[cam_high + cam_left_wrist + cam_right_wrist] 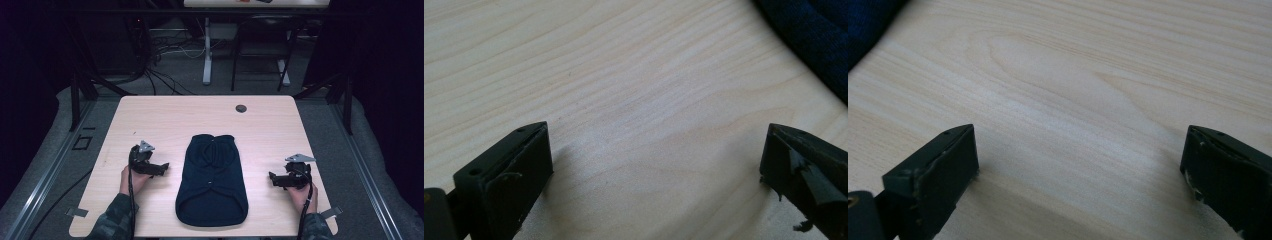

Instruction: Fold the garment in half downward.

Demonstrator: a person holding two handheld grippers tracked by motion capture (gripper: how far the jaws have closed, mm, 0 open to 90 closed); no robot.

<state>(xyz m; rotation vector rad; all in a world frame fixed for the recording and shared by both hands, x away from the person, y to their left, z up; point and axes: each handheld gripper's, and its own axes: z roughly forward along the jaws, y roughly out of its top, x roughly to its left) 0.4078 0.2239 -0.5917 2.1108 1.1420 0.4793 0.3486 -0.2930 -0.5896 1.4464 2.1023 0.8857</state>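
Two grippers rest on the wooden table (150,112), one on either side of a dark navy garment (212,180).

Your left gripper (159,169) lies just beside the garment's left edge, jaws spread wide over bare wood, nothing between them. Your right gripper (275,179) sits a little off its right edge, jaws likewise wide apart and empty. The garment lies flat at the table's middle, nearer your edge.

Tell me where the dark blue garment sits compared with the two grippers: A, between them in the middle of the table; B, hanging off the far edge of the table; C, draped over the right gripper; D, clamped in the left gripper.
A: the dark blue garment lies flat on the table, with the left gripper and the right gripper open on either side, both apart from it.
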